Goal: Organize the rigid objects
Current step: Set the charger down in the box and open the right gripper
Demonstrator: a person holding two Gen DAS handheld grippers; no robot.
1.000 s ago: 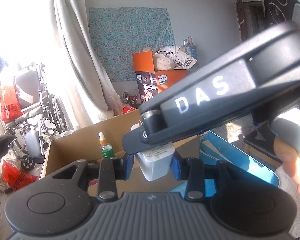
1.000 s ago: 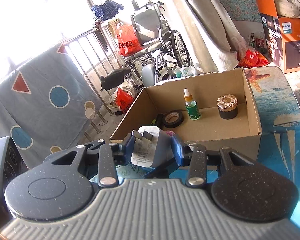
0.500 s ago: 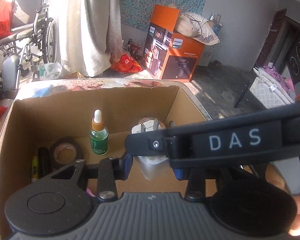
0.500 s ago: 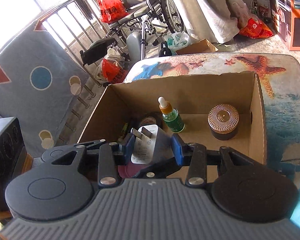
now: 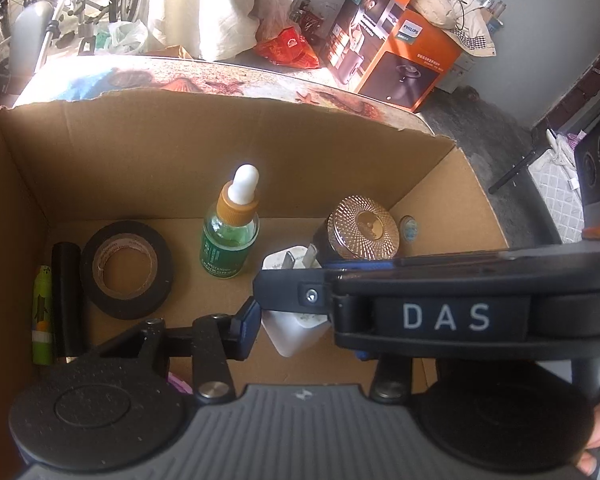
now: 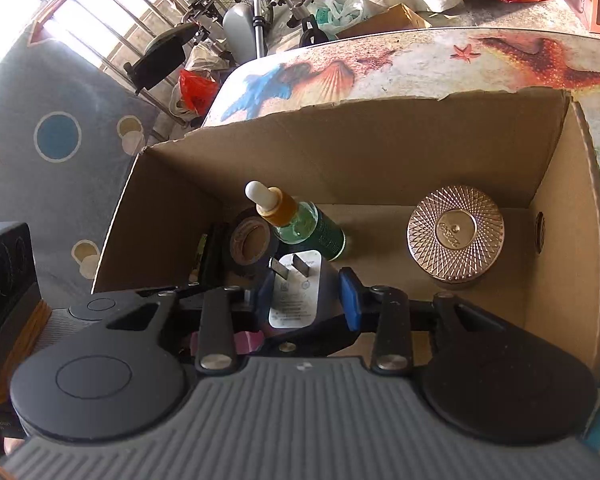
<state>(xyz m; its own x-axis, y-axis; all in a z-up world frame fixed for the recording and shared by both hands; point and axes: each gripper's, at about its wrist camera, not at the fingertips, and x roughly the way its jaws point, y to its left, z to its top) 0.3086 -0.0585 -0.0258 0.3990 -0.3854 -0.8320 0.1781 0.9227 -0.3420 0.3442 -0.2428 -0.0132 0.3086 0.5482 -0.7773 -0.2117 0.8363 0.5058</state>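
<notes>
Here, both grippers hovered over the cardboard box (image 6: 560,264). The charger (image 6: 296,292) sat between the right gripper (image 6: 306,300)'s closing jaws; the left gripper (image 5: 304,322) was opening, its contact unclear. A good release called for lowering onto bare floor ahead, clear of bottle (image 6: 300,224) and jar (image 6: 456,236).

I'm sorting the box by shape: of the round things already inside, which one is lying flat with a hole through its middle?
The black tape roll, flat on the box floor at left. The dropper bottle stands upright; the gold-lidded jar is closed on top.
</notes>
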